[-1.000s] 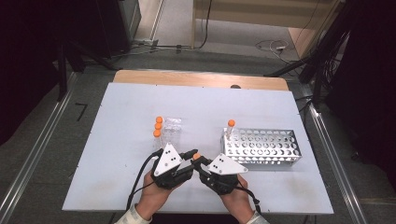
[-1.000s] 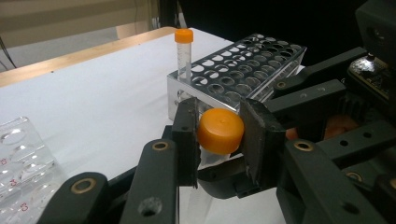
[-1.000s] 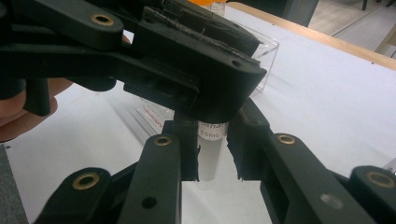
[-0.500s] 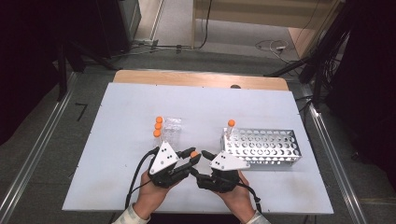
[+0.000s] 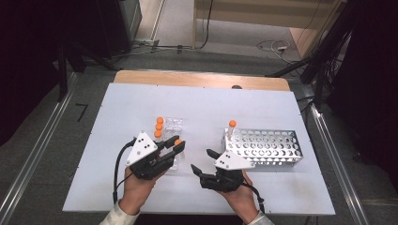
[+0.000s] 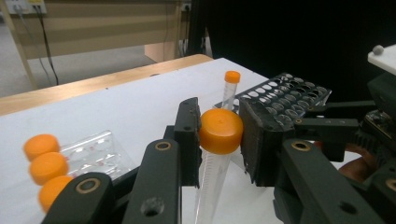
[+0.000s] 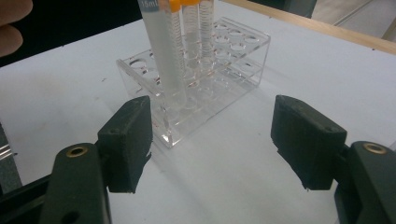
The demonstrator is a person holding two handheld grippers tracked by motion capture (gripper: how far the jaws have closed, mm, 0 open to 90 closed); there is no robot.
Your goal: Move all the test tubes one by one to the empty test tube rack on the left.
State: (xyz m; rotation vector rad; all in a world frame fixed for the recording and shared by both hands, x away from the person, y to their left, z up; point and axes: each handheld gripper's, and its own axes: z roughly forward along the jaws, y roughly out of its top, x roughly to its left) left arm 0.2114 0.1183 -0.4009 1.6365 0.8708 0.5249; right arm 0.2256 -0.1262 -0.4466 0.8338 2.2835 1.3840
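A: Tube [image 6: 212,172] with the orange cap sits pinched in the left claw [image 5: 174,149], pads against it just under the cap. Where over the desk [image 5: 117,108]?

B: Just at six o'clock of the clear rack [image 5: 172,125], beside its three orange-capped tubes [image 5: 159,126]. A second ago both claws met around that tube at the middle; since then the left hand has carried it off toward ten o'clock.

A: And the right claw [image 5: 201,162]?

B: Its jaws have just been opening and stand spread with nothing between them. In the right gripper view it faces the clear rack and the held tube.

A: Edges?

B: The metal rack [image 5: 264,147] lies just at two o'clock of the right claw, one capped tube [image 5: 231,129] upright in its near left corner. Bare desk spreads wide at nine o'clock of the left hand and at twelve o'clock beyond both racks; the near edge runs close under both wrists.
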